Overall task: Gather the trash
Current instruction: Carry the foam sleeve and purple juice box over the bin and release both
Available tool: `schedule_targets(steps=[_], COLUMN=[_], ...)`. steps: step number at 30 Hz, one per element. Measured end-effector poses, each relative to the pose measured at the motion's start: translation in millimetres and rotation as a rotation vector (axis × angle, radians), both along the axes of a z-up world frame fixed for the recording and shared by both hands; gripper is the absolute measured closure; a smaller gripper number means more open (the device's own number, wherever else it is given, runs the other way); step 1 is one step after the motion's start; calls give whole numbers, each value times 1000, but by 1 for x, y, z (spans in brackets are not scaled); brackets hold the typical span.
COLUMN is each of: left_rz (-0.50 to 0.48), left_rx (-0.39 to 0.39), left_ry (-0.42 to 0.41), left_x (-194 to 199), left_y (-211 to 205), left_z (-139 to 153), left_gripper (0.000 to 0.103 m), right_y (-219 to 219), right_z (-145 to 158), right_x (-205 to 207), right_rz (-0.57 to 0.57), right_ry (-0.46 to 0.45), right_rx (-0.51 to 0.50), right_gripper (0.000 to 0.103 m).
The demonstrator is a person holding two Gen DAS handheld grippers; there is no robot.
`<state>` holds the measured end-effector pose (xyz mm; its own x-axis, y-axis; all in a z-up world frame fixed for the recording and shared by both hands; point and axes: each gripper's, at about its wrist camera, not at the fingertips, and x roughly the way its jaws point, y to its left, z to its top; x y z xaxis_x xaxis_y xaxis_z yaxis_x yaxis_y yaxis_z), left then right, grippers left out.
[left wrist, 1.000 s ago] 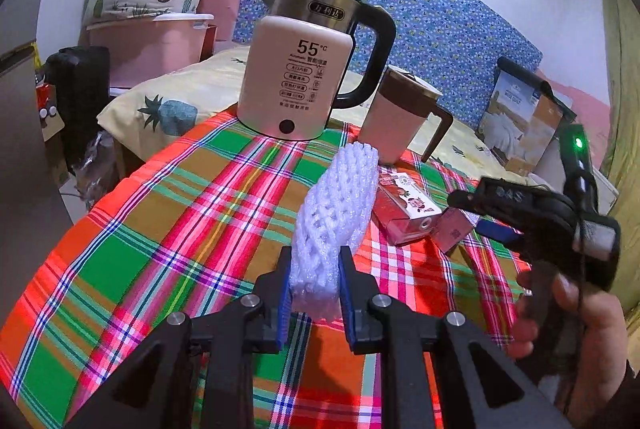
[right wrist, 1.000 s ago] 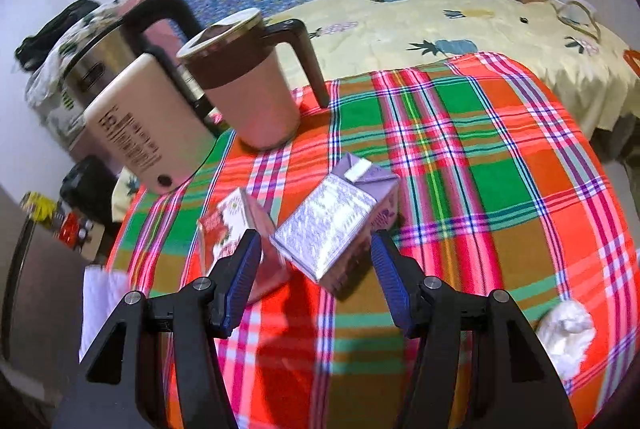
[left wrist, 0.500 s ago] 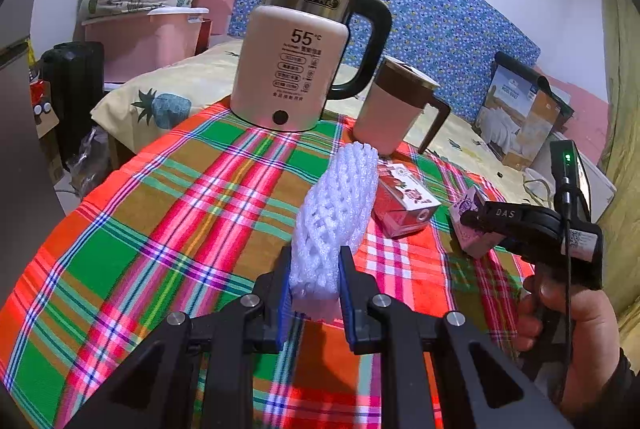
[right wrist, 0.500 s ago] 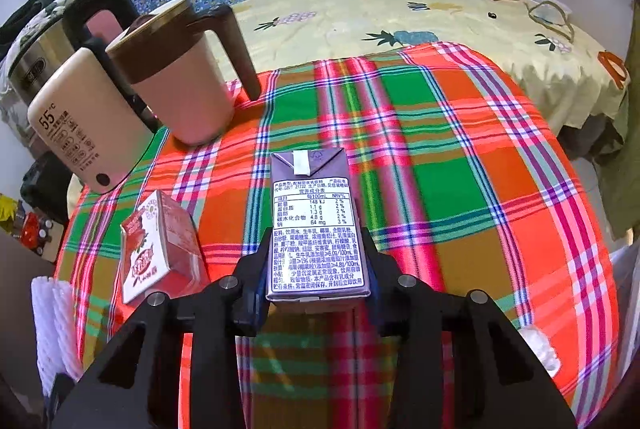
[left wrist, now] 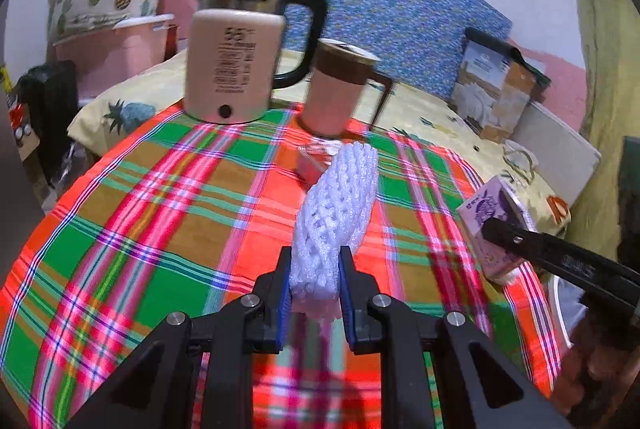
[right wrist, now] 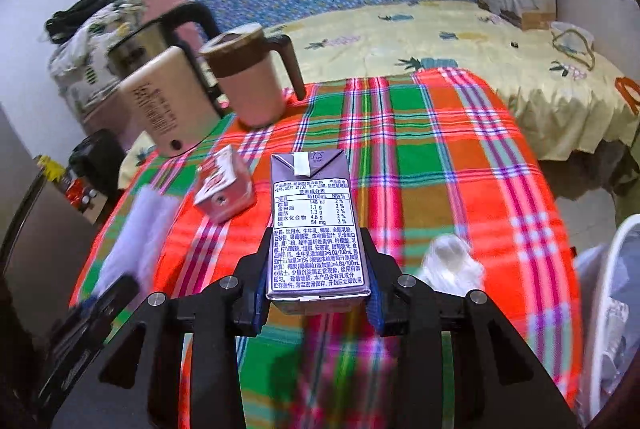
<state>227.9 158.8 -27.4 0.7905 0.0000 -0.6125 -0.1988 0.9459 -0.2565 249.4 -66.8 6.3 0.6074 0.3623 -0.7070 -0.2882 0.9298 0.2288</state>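
While both grippers are full, the white bin [right wrist: 616,293] sits low at the right edge of the plaid table [right wrist: 432,165] — right next to the right gripper [right wrist: 318,281] and far from the left gripper [left wrist: 314,281], so I think the right one should drop first. The right gripper is closed tight on the purple drink carton [right wrist: 316,225], which stands straight up with its long side pointing away, folded top farthest. The left gripper is squeezed on the near end of the white foam net [left wrist: 336,213] — its long side points away over the table toward the mug [left wrist: 336,89].
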Motion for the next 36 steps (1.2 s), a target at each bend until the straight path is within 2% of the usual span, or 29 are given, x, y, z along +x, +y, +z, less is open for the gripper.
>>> schedule_targets(steps=[7, 13, 21, 32, 36], left_rz=[-83, -183, -317, -493, -551], left_rx=[60, 70, 44, 20, 13], left_ry=[5, 8, -8, 12, 32], left_x=[-11, -14, -7, 11, 21], left_y=[-48, -94, -152, -235, -267], left_z=[9, 15, 24, 24, 18], left_gripper=[82, 82, 82, 82, 82], right_y=[-43, -77, -127, -190, -207], right_z=[8, 9, 7, -13, -19], right_x=[-32, -39, -45, -50, -55], right_rz=[-27, -90, -203, -349, -367], right_ry=[-51, -63, -73, -25, -1], right_rx=[-24, -43, -59, -47, -49], right_gripper=[63, 63, 63, 63, 63])
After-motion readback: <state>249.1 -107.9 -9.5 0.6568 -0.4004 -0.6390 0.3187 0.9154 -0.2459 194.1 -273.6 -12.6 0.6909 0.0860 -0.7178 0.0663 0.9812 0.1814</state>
